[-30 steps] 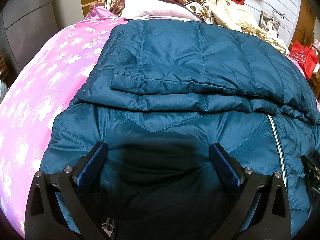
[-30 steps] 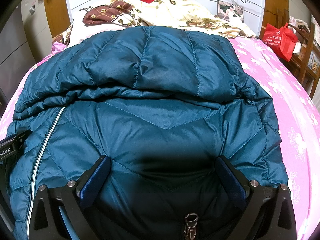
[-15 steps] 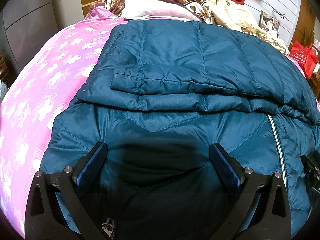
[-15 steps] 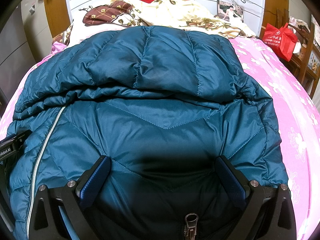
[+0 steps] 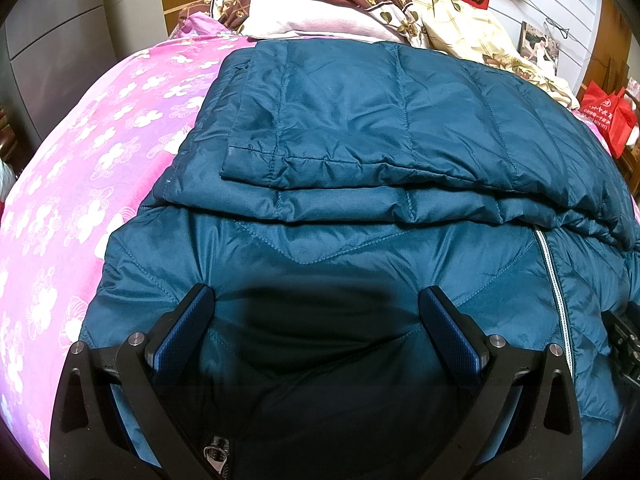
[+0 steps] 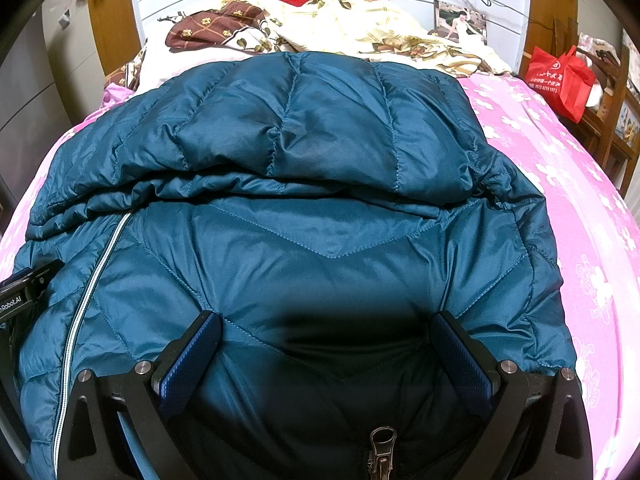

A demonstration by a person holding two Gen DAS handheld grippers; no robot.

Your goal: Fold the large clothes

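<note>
A large teal quilted down jacket (image 5: 360,128) lies on a bed with a pink flowered sheet (image 5: 100,152). It also fills the right wrist view (image 6: 312,152). Its far part is folded back over the near part, with both sleeves laid across. A white zipper line (image 5: 554,280) runs down its middle, also in the right wrist view (image 6: 88,292). My left gripper (image 5: 316,320) is open, hovering low over the jacket's near left part. My right gripper (image 6: 328,344) is open over the near right part. Neither holds fabric.
Pillows and a floral quilt (image 6: 360,32) are piled at the headboard. A red bag (image 6: 560,76) sits on wooden furniture to the right of the bed. Grey cabinets (image 5: 60,40) stand to the left. Bare pink sheet (image 6: 580,184) shows on both sides of the jacket.
</note>
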